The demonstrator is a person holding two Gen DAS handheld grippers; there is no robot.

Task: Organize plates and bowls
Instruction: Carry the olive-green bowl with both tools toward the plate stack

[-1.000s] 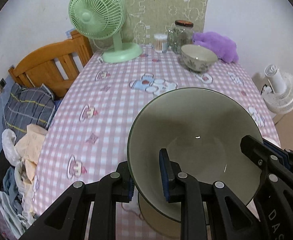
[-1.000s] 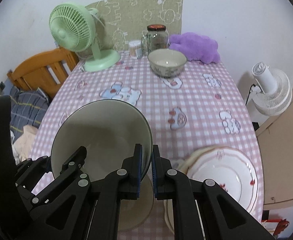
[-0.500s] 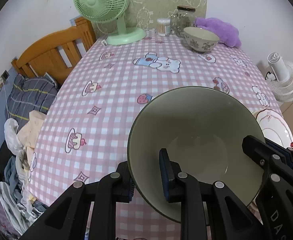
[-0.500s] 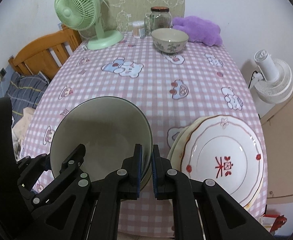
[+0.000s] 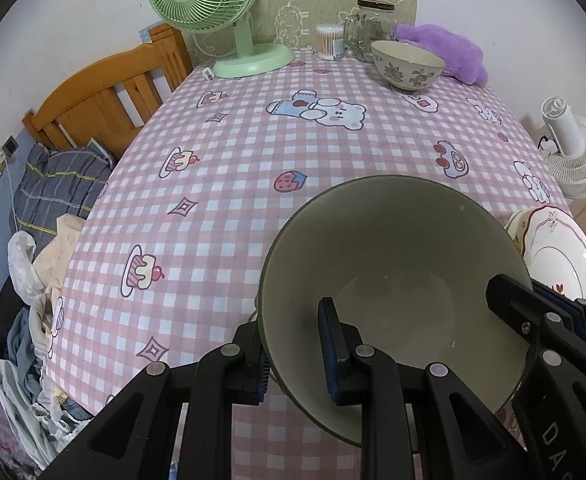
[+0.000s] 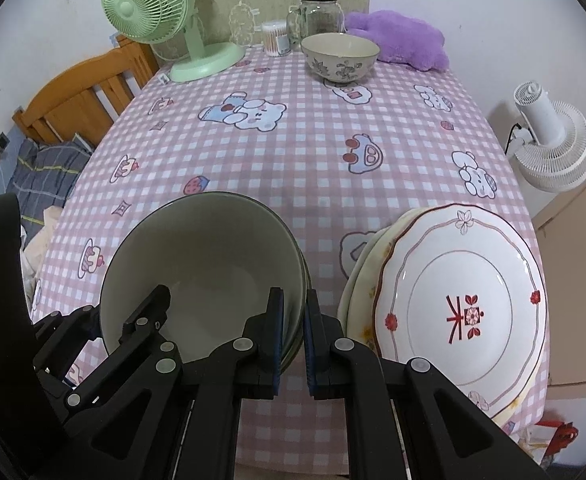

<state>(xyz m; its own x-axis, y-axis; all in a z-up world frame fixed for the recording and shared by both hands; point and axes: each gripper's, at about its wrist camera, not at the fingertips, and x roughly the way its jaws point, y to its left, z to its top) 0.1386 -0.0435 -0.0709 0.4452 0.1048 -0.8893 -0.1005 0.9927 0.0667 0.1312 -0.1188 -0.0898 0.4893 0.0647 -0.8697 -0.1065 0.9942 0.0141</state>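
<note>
**Both claws on the green bowl, down near the table**

Since a second back, both claws have dropped with the bowl, so more of the near table edge and the plates show now. Left claw [image 5: 293, 354] is clamped on the near-left rim of the green bowl [image 5: 393, 264], one finger inside and one outside. Right claw [image 6: 291, 338] pinches the opposite rim the same way. Bowl sits tilted toward the cameras, low over the near edge of the pink checked tablecloth [image 5: 233, 184]; can't tell if it's touching the cloth.

Just right of it sits a stack of plates [image 6: 461, 308], top one white with red trim. Flowered bowl [image 6: 340, 58] stands well apart at the far end, near a glass jar [image 6: 319, 14], a purple plush toy [image 6: 397, 38] and a green fan [image 6: 153, 4].
</note>
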